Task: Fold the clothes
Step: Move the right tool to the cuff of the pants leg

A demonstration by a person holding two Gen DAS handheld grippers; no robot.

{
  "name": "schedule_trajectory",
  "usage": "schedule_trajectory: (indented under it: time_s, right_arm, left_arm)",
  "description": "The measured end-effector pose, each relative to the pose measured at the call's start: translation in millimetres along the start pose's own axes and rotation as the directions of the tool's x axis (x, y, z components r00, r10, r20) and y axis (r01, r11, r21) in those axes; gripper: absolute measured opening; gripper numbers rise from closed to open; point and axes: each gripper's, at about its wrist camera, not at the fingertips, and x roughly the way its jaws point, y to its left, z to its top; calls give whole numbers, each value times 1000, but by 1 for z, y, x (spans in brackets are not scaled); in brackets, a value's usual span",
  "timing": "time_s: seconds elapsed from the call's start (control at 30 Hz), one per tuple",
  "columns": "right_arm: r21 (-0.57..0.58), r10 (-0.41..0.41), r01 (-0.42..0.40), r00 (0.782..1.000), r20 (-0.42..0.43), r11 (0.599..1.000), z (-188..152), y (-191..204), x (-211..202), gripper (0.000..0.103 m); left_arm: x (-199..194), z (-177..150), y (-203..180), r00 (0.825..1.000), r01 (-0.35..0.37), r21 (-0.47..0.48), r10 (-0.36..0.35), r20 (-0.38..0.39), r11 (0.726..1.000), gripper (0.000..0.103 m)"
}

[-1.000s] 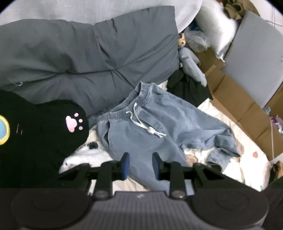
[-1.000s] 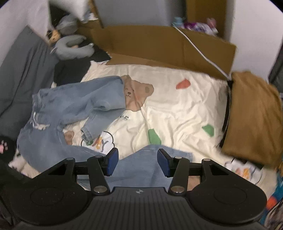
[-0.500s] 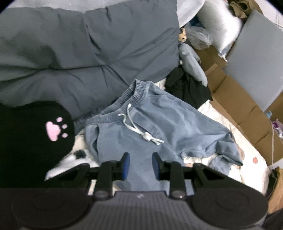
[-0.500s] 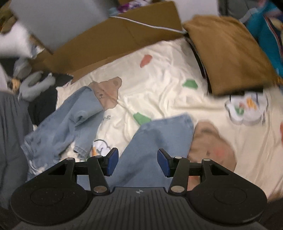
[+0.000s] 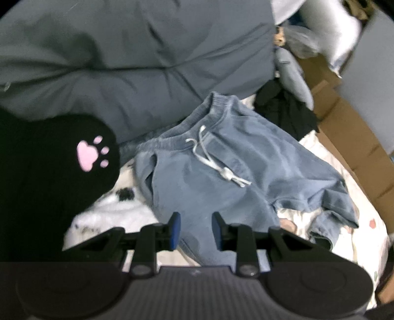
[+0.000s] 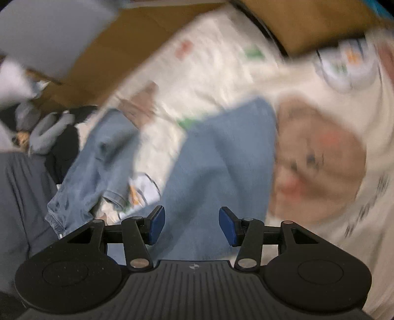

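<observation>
My left claw (image 5: 195, 231) is released, with the blue pants (image 5: 221, 172) spread on the bed just ahead of its fingers. My right claw (image 6: 191, 225) is released too, over one pant leg (image 6: 221, 160) stretching forward on the bear-print sheet (image 6: 320, 157).

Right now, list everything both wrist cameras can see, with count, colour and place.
Blue denim drawstring pants: one, light blue, spread on the sheet, waistband towards the duvet; one leg lies flat ahead of the right gripper.
White drawstring: one, on the pants' front.
Grey duvet: one, bunched behind the pants.
Black plush with pink paw print: one, left of the pants.
Cream bear-print bedsheet: one, under everything.
Grey plush toy: one, beside a black garment.
Brown cardboard: along the bed's far edge.
Mustard-brown fabric: one, blurred, at the sheet's far side.
Left gripper: black with blue pads, jaws apart above the pants.
Right gripper: same, jaws wide apart.
</observation>
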Motion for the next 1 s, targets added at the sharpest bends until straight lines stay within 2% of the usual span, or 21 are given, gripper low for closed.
schedule_trajectory:
  time_s: [0.1,0.23,0.4,0.5,0.57,0.63,0.73,1.0]
  right_arm:
    - [61,13,-11,999,-37,998,-17,-25,23,56]
    - [121,-4,14,996,-88,993,-39,-49,50,56]
    - [126,-19,29,997,-76,992,-40,-48,72,56]
    - [217,21,-3,996,-81,976,-38,-53,83,56]
    - [325,68,-40,995,-75,945,-42,-63,86,56]
    - [426,116,-83,992,-52,901,-47,-72,86,56]
    - [507,161,-148,987,19,849,-53,-77,78,57]
    - [529,198,-264,964,179,807,-40,-62,60,56]
  left_arm:
    - [5,-5,0,1000,-8,-17,8,-5,1000,30]
    - [9,-11,-4,999,-30,15,30,-13,999,30]
    - [10,-12,-6,999,-31,40,32,-16,999,31]
    - [12,-12,-6,999,-36,47,37,-23,998,31]
    - [14,-13,-6,999,-39,51,41,-28,998,31]
    - [16,-13,-7,999,-36,53,38,-34,998,31]
    - [20,-14,-10,999,-29,62,32,-43,998,31]
    - [20,-18,-25,999,4,93,0,-37,996,31]
